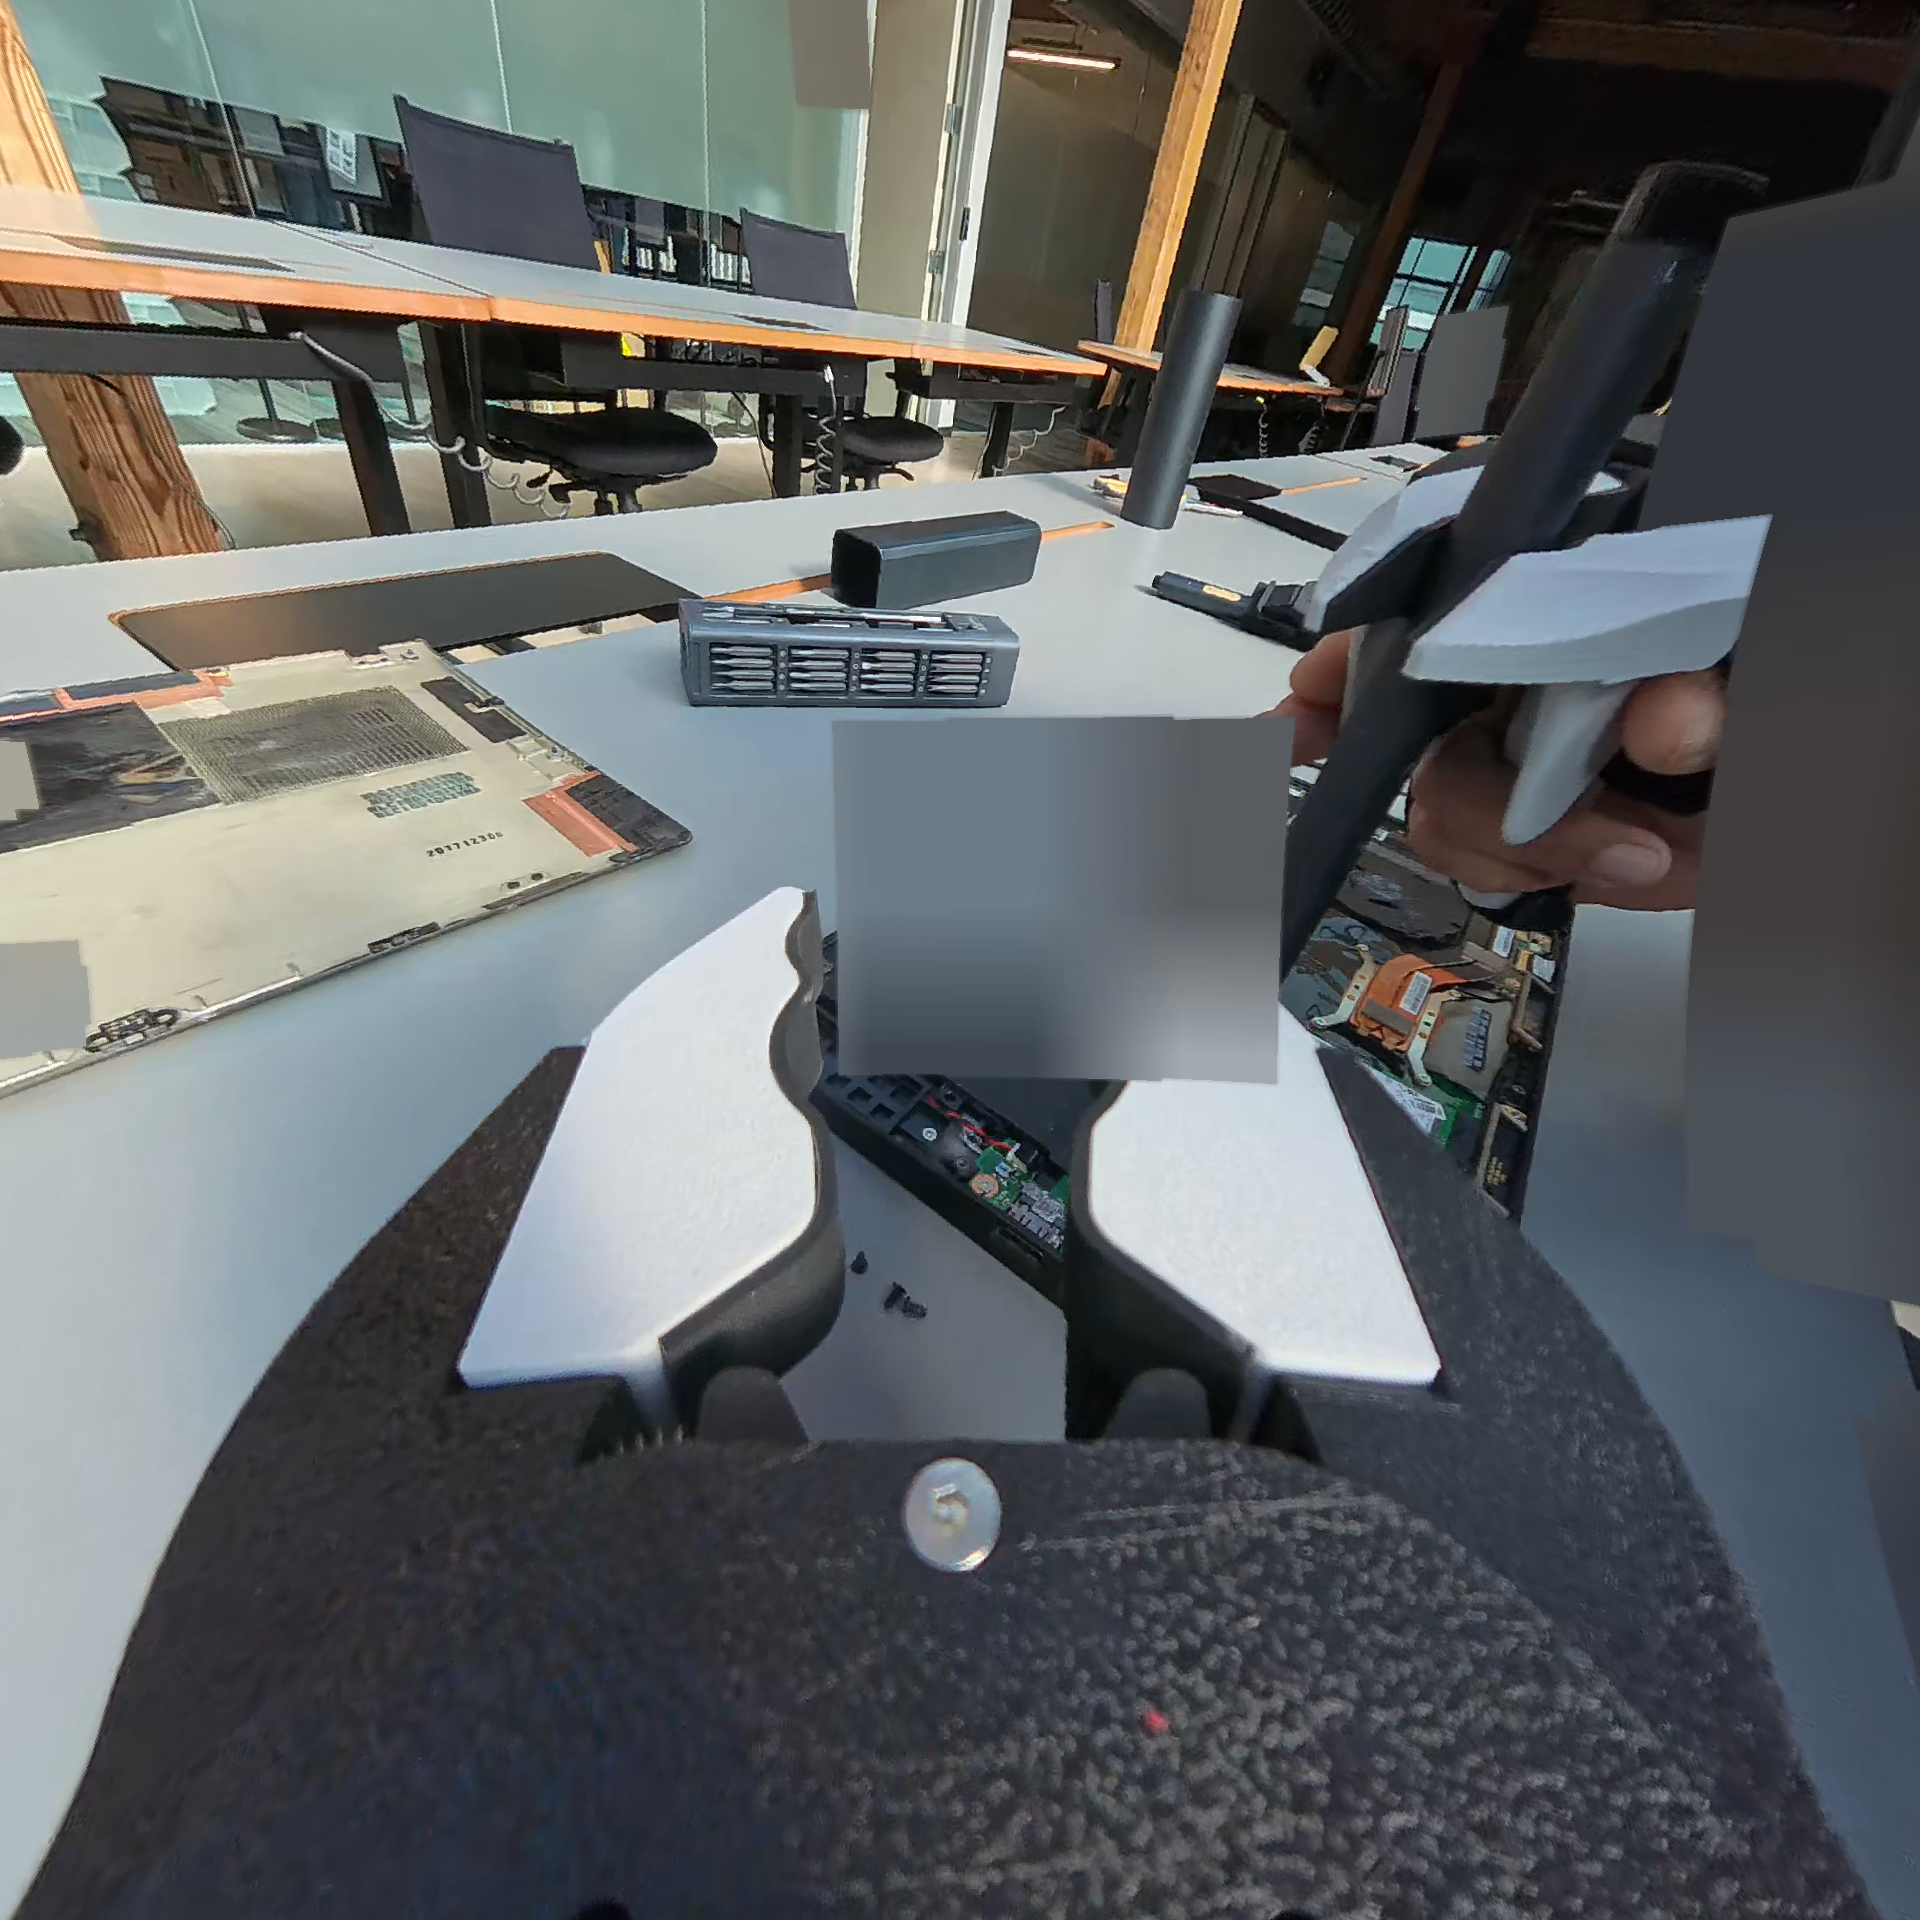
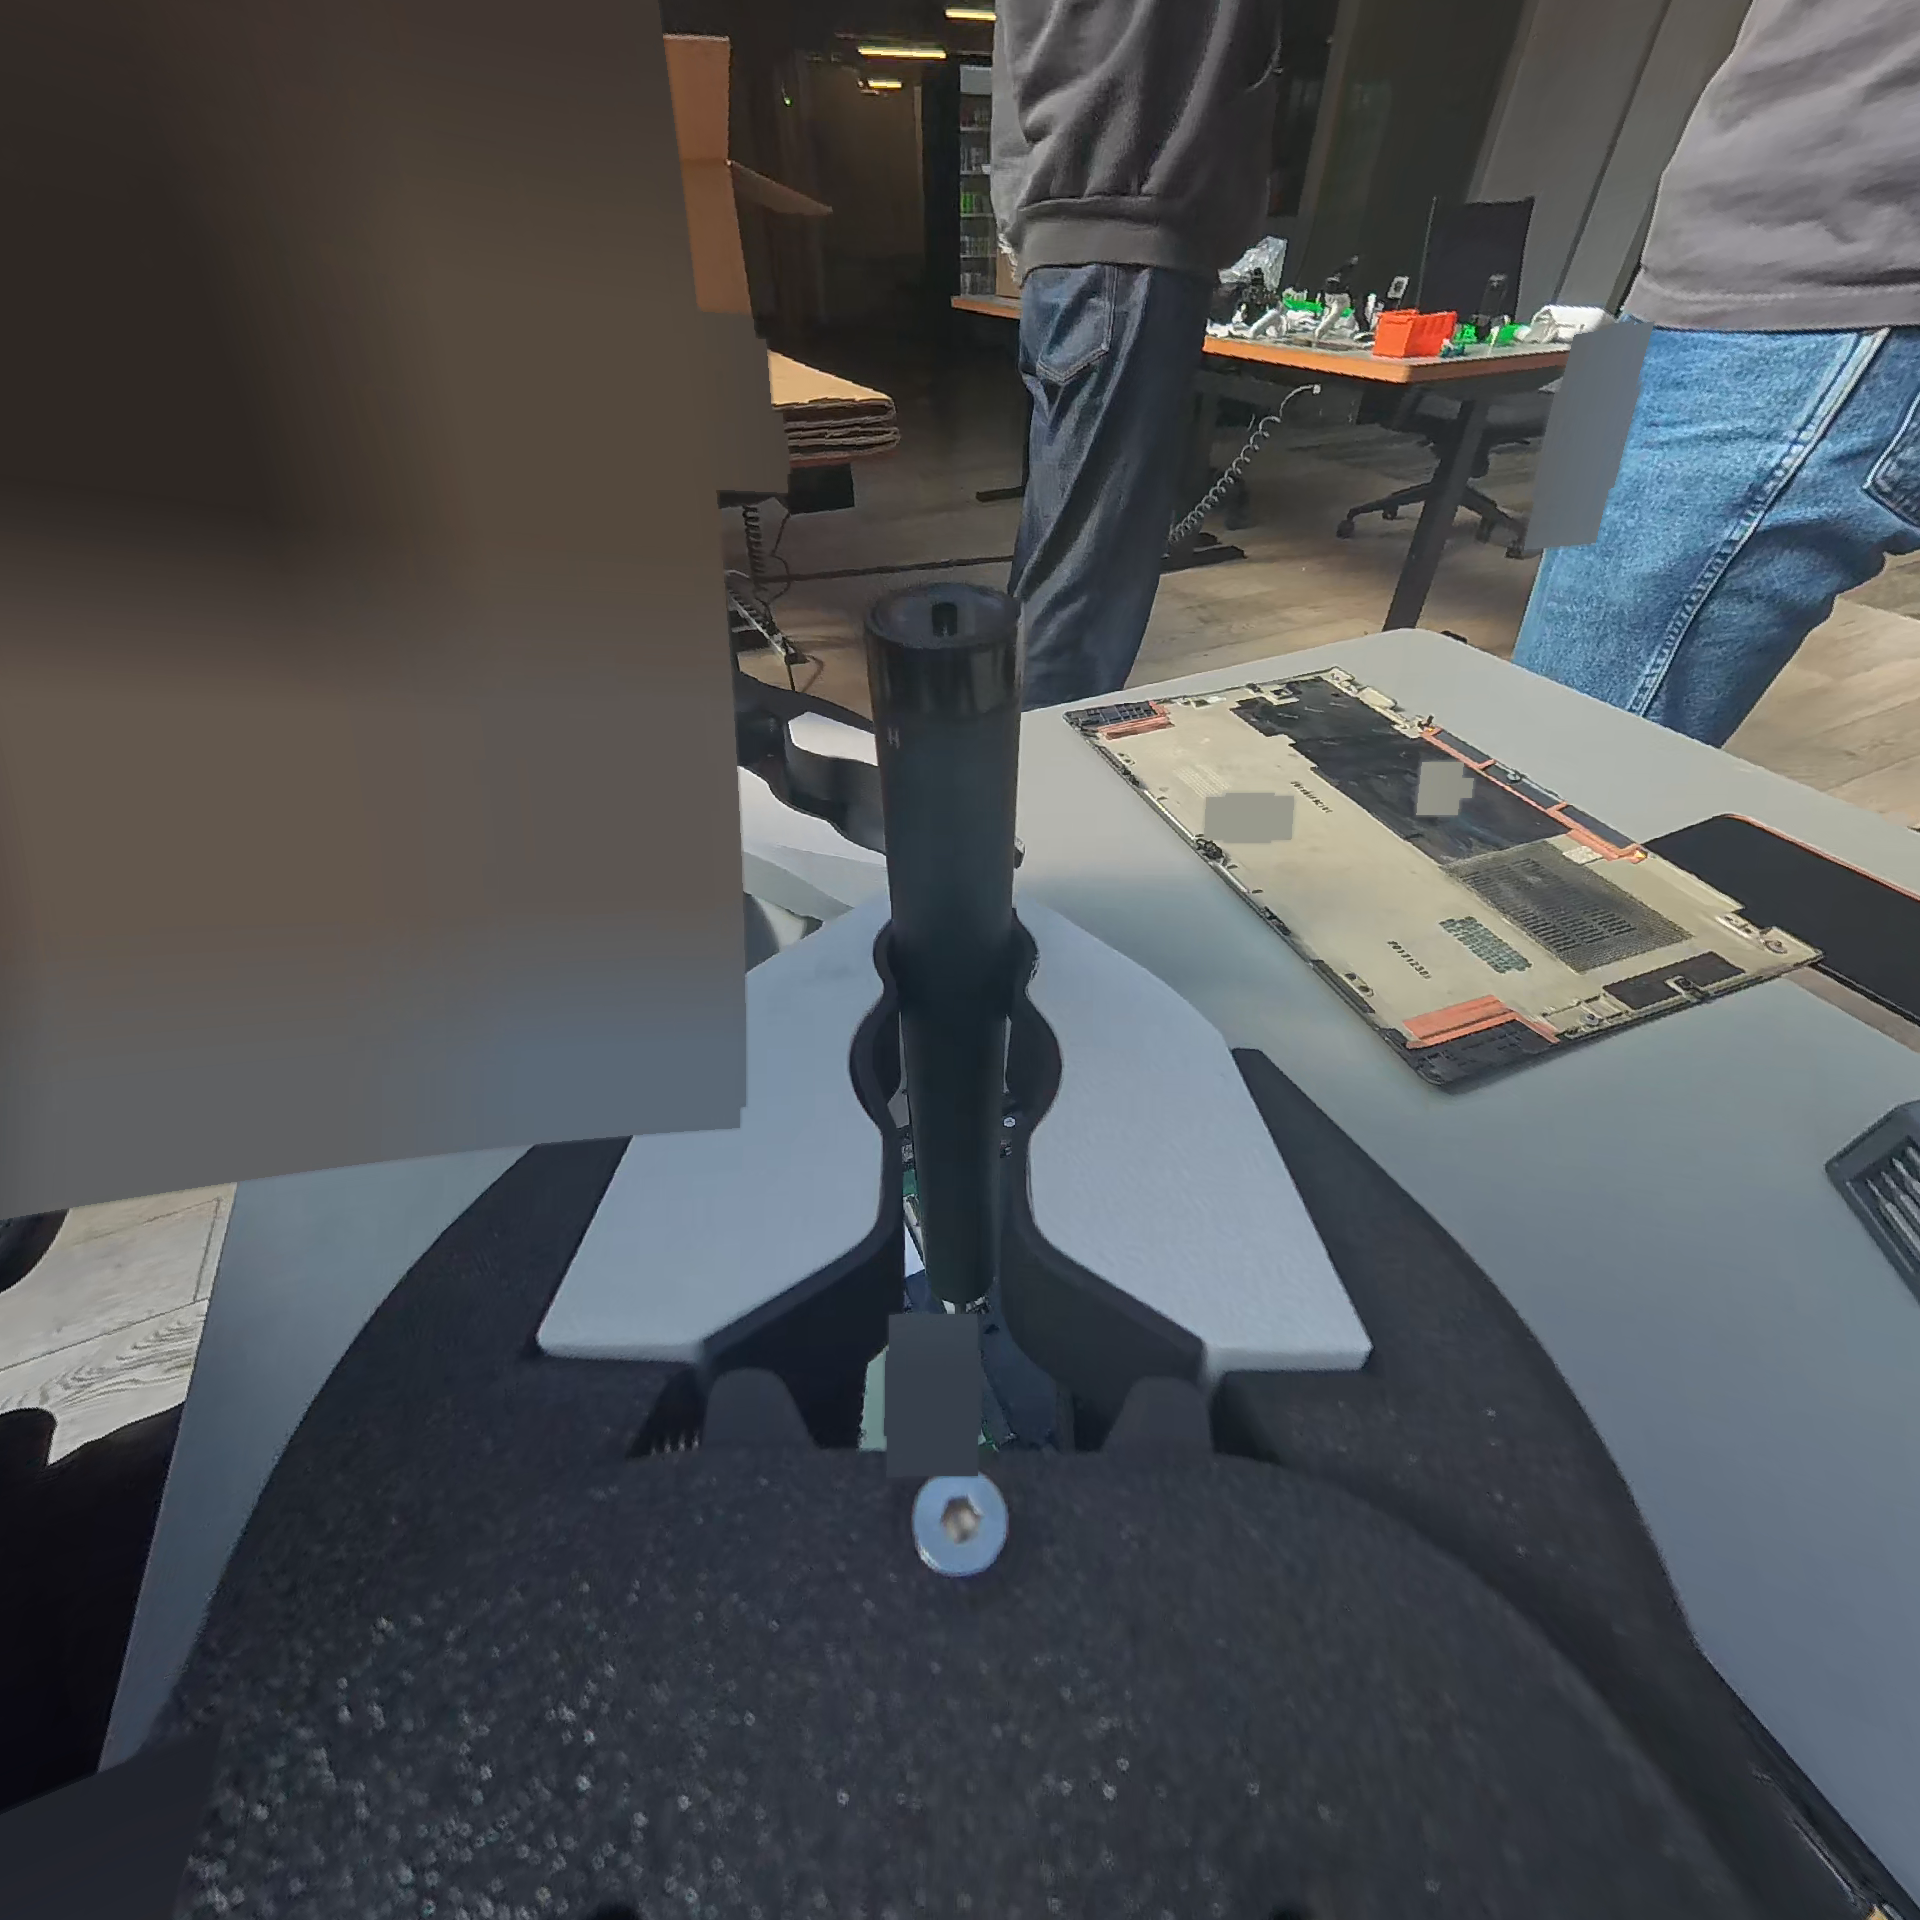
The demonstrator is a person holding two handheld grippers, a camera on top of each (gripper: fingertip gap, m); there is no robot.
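Note:
My left gripper [image 1: 1029, 997] is open and empty, its fingers spread over the near corner of an opened black laptop chassis [image 1: 935, 1132]; a blurred patch hides the right fingertip. Three small black screws [image 1: 894, 1294] lie on the table between the fingers. My right gripper [image 2: 951, 966] is shut on a black electric screwdriver [image 2: 945, 831], held steeply with the tip down over the laptop's circuit board [image 2: 904, 1174]. In the left wrist view the right gripper [image 1: 1455, 582] and the screwdriver [image 1: 1382, 748] sit at upper right above the board [image 1: 1434, 997].
The laptop's removed bottom cover [image 1: 312, 810] [image 2: 1434, 862] lies inside-up on the grey table [image 1: 623, 1143]. A grey bit case [image 1: 847, 660], a black sleeve [image 1: 935, 556] and a black cylinder [image 1: 1179, 405] stand behind. Two people [image 2: 1112, 416] stand beyond the table.

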